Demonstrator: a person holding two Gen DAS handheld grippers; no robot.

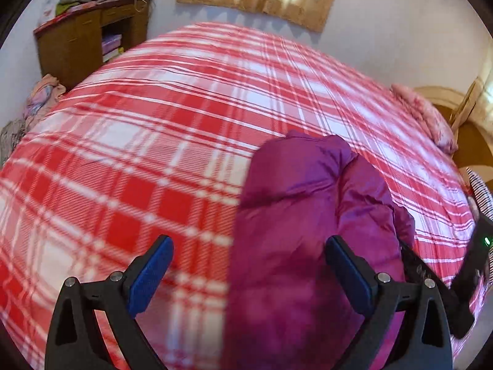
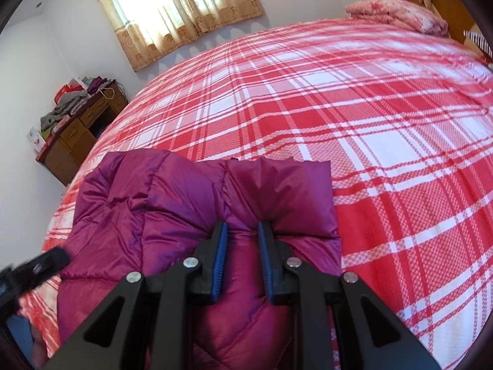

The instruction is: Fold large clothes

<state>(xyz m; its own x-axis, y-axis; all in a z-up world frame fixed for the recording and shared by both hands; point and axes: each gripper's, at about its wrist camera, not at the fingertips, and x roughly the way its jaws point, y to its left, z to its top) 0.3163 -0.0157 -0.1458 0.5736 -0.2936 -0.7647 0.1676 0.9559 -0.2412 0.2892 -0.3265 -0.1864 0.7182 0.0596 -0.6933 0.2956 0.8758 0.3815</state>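
Note:
A purple puffy jacket [image 1: 308, 203] lies bunched on a bed with a red and white plaid cover [image 1: 138, 154]. My left gripper [image 1: 248, 256] is open above the jacket's left edge, holding nothing. In the right wrist view the jacket [image 2: 160, 197] lies folded near the bed's front left. My right gripper [image 2: 242, 234] is shut on a fold of the jacket, with cloth pinched between its blue pads. The right gripper also shows at the right edge of the left wrist view [image 1: 462, 277]. The left gripper is a blur at the left edge of the right wrist view [image 2: 34, 271].
A brown wooden desk [image 1: 80, 40] piled with clothes stands against the far wall, left of the bed. A folded pink quilt [image 2: 397, 15] lies at the bed's far right by a wooden headboard [image 2: 446, 3]. A curtained window [image 2: 172, 9] is behind the bed.

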